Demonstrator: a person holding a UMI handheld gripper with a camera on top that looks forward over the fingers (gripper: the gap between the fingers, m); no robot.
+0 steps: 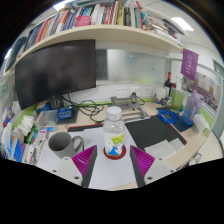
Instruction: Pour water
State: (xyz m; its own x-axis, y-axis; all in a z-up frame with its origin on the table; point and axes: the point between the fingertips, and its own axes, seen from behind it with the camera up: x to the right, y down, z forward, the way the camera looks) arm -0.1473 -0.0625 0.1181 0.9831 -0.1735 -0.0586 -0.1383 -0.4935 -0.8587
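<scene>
Magenta pads (84, 158), lower centre of frame: I see my gripper (113, 160) spread wide, released, clamping nothing. Water bottle (114, 133), frame centre, stands between the pads on the white desk (112, 176), a gap at either side. Long axis vertical, white cap up; its base rests on a red coaster (115, 153). Label text too small for me to read. Grey mug (63, 143), left of the left finger, handle toward the fingers; its contents are not visible to me. Dark monitor (54, 72), upper left. Black mat (151, 131), right of the bottle, partly cut off. Bookshelf (100, 17), top of frame, spines illegible. Desk clutter at both sides indistinct.
</scene>
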